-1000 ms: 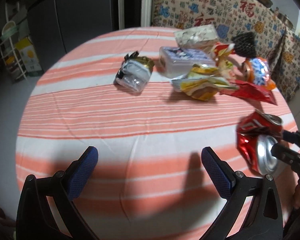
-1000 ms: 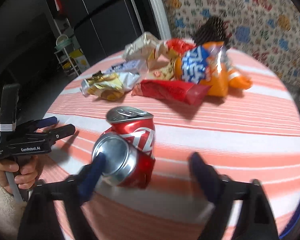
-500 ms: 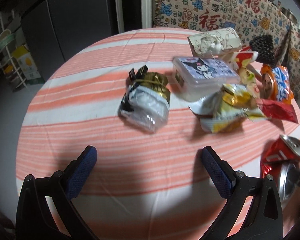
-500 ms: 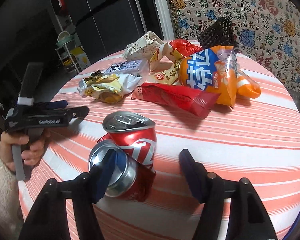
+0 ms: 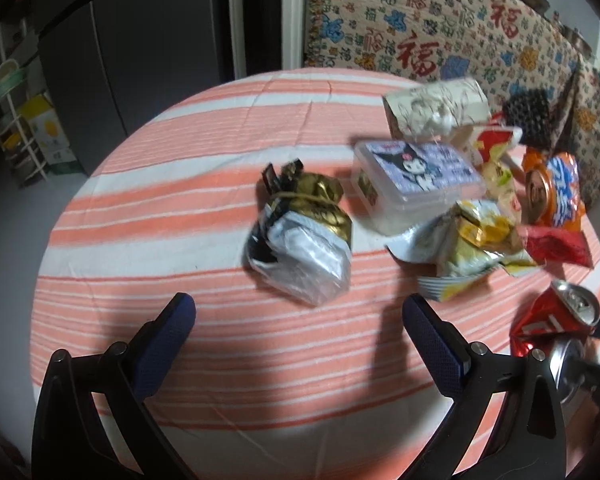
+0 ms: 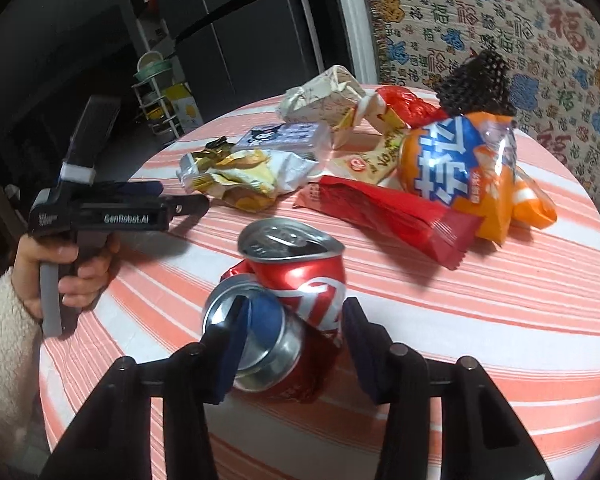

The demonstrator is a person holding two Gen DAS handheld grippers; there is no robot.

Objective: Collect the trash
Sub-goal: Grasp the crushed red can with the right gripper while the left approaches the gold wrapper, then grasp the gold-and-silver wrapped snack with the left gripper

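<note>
Closing since earlier frame: right gripper (image 6: pixel 292 336) jaws, now straddling crushed can (image 6: pixel 296 292) on tabletop (image 6: pixel 500 320); contact unclear. Left gripper (image 5: pixel 300 336) jaws spread, empty, nearer silver bag (image 5: pixel 304 256).

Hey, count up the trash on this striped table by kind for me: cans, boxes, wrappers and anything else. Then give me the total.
Crushed red can: 1
Clear plastic box: 1
Crumpled paper carton: 1
Black mesh net: 1
Snack bags and wrappers: at least 6, since the pile overlaps
Total: at least 10
</note>
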